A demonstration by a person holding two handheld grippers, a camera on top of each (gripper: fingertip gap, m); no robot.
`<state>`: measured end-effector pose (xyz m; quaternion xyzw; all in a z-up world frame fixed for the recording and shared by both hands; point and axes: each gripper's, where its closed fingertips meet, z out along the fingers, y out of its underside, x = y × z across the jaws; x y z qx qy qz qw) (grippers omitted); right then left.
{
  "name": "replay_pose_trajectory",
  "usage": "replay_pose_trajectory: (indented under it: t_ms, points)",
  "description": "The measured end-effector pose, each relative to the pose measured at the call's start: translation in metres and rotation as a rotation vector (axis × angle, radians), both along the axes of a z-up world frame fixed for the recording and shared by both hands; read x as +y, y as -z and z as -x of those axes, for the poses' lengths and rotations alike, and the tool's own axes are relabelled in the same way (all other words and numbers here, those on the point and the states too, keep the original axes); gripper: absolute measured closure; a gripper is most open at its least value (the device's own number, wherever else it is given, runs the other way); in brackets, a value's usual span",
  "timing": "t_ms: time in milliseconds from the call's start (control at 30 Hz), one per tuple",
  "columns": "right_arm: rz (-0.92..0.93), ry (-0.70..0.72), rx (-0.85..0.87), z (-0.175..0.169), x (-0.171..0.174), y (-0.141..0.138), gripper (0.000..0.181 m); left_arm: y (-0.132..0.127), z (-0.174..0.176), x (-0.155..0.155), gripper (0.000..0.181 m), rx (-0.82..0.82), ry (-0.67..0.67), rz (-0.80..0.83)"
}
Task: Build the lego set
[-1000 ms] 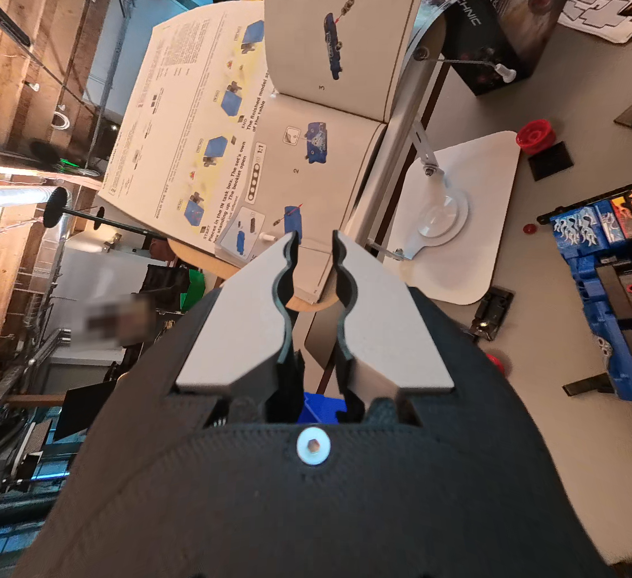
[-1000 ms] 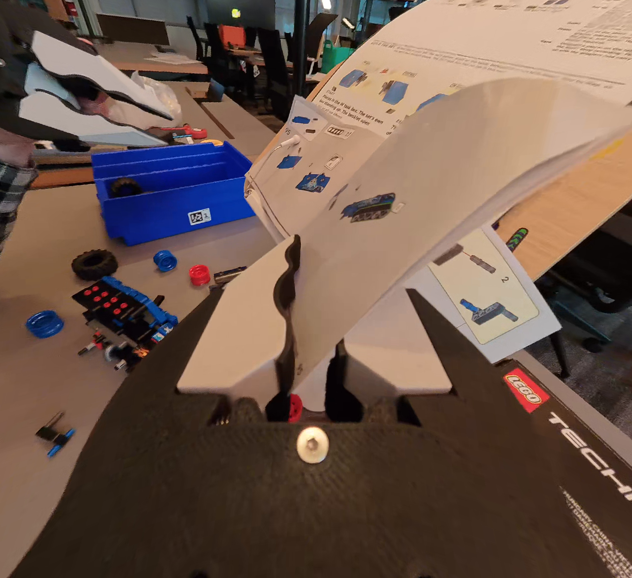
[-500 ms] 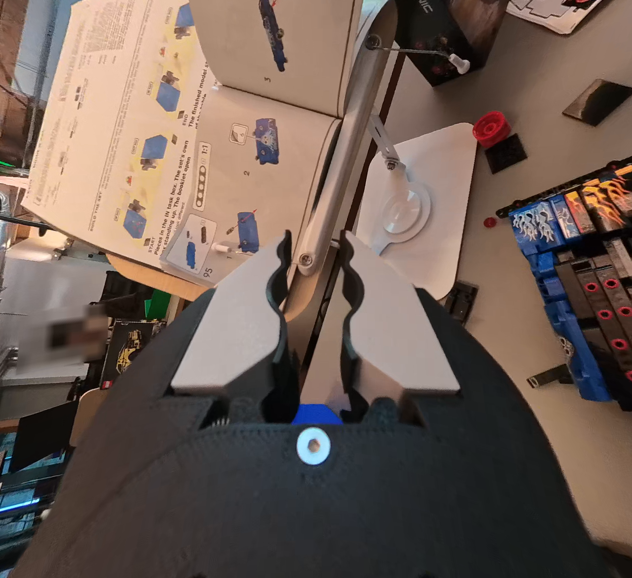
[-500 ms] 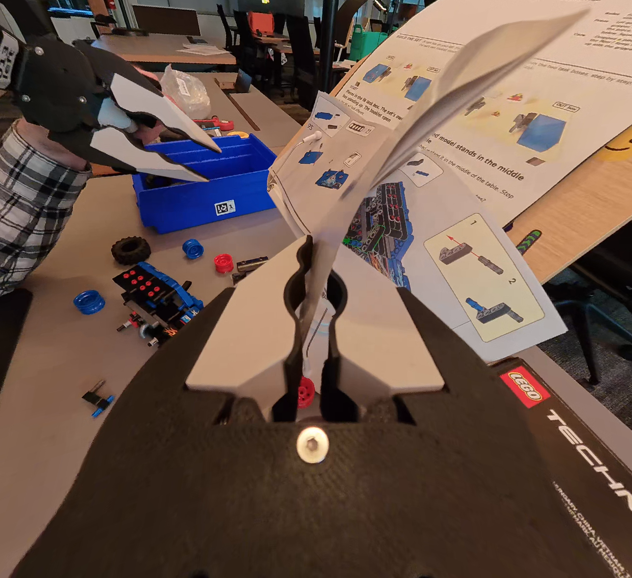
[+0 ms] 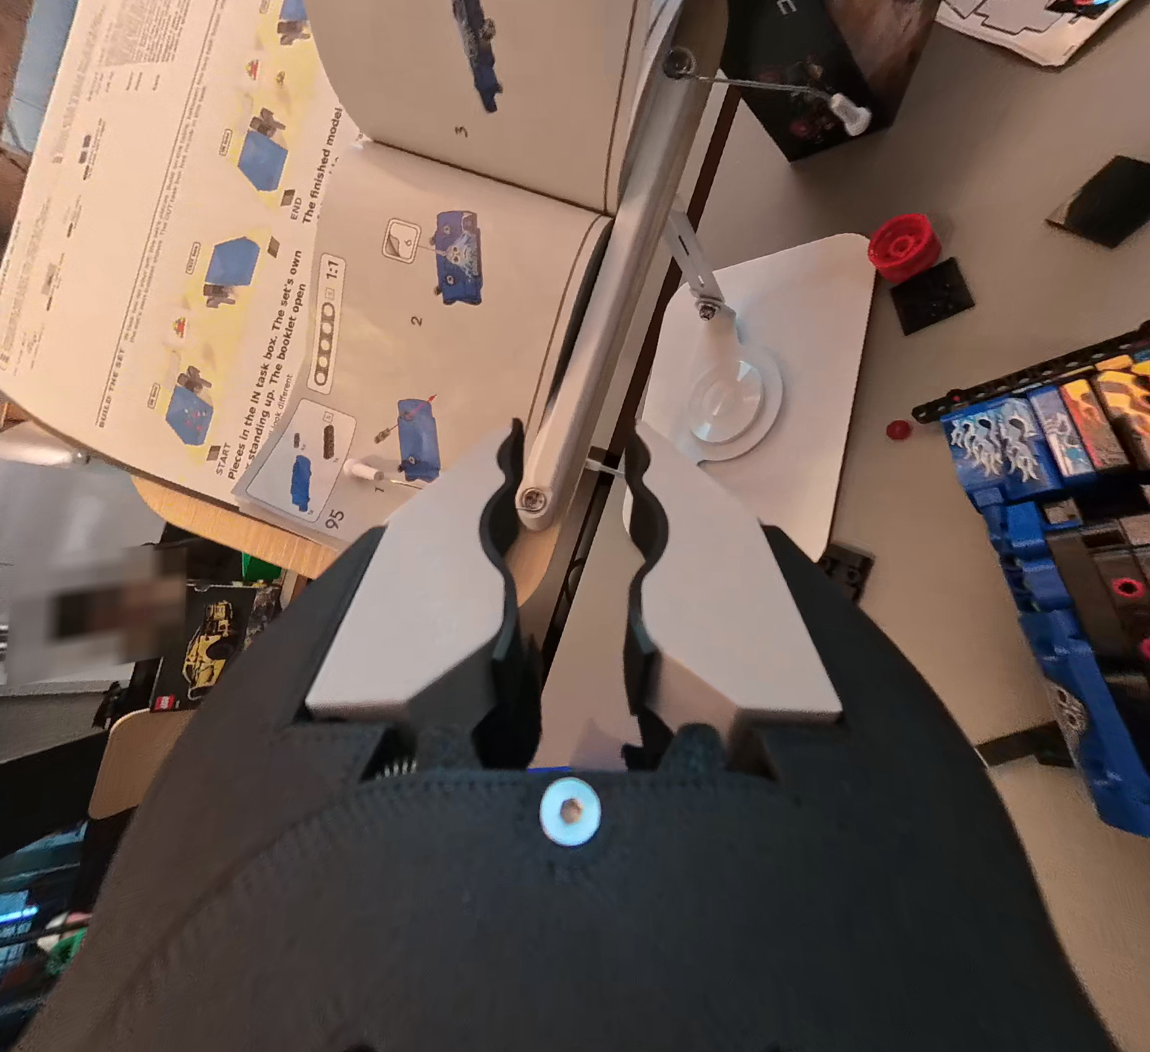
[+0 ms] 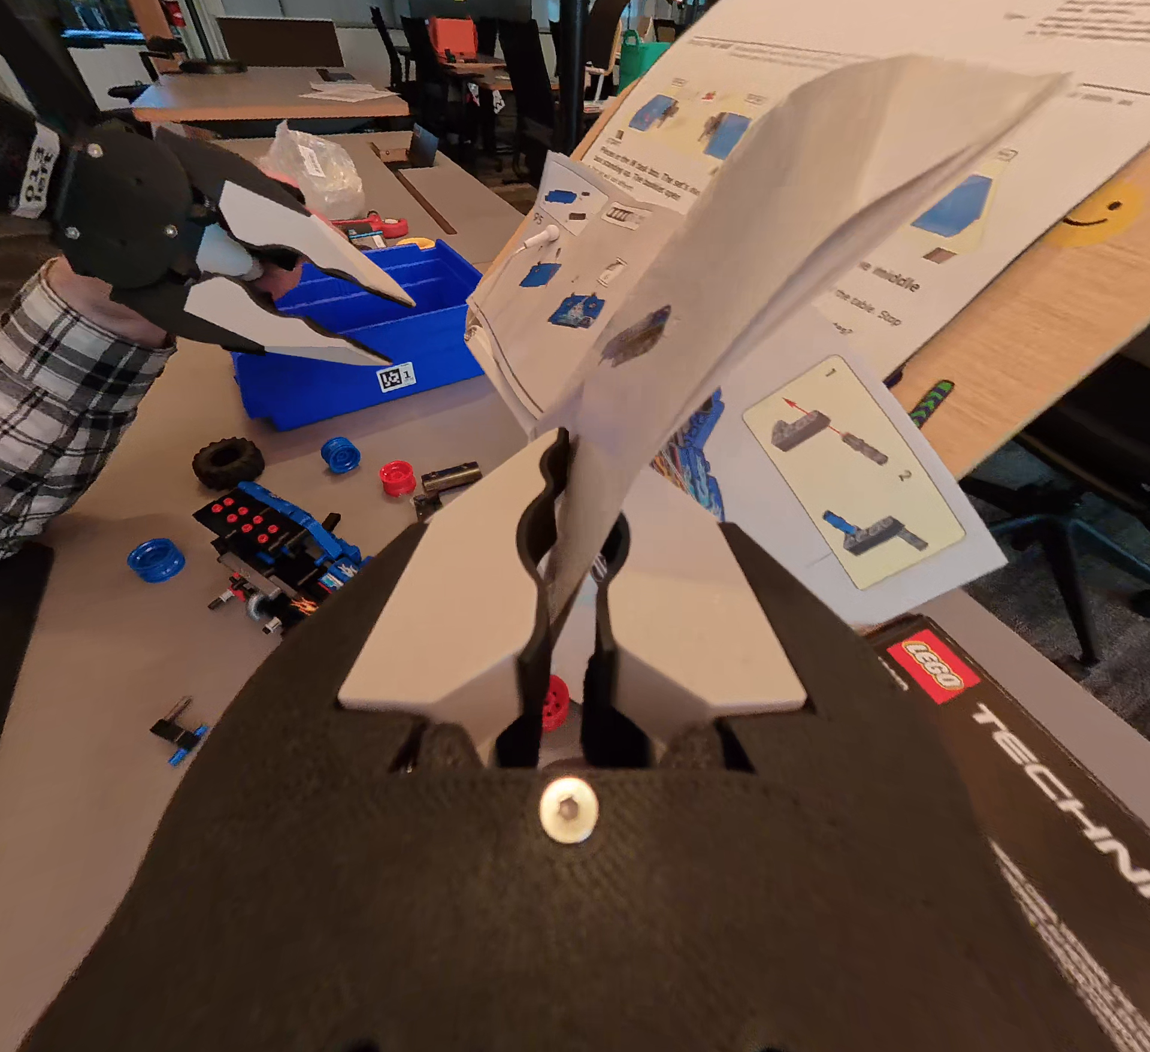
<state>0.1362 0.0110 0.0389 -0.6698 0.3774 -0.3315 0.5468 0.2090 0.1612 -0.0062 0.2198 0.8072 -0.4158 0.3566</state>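
Note:
The instruction booklet stands open on a metal stand. My right gripper is shut on one booklet page, which is lifted and curls up to the right; the lifted page also shows in the left wrist view. My left gripper is open and empty, its fingertips on either side of the stand's metal arm. In the right wrist view the left gripper hovers in front of a blue bin. The part-built blue and black model lies on the table, also in the left wrist view.
Loose parts lie near the model: a red wheel, two blue wheels, a black tyre. The set's box is under my right gripper. The stand's white base and a large instruction board stand behind. The tips of one gripper are about 20 cm away from the tips of the other.
My right gripper has raised the page from lying broad over its fingers to standing more upright. My left gripper has moved in to the stand's arm and its jaws have widened.

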Motion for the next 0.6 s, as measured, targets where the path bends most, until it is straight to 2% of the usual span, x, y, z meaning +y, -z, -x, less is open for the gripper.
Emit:
replay_pose_trajectory:
  t_ms: [100,267,433,600]
  points:
    - [-0.007,0.016,0.06,0.0,-0.008,0.007,0.173,0.004,-0.009,-0.001,0.149,0.023,-0.026,0.009]
    - [-0.01,0.033,0.062,0.002,-0.014,0.005,0.166,0.011,-0.017,0.0,0.147,0.033,-0.045,0.0]
    - [-0.006,0.041,0.052,0.003,-0.015,0.002,0.167,0.013,-0.015,0.001,0.145,0.036,-0.04,-0.017]
    - [-0.018,-0.003,0.016,0.007,0.003,-0.008,0.176,-0.009,-0.016,0.017,0.144,0.039,-0.062,0.024]
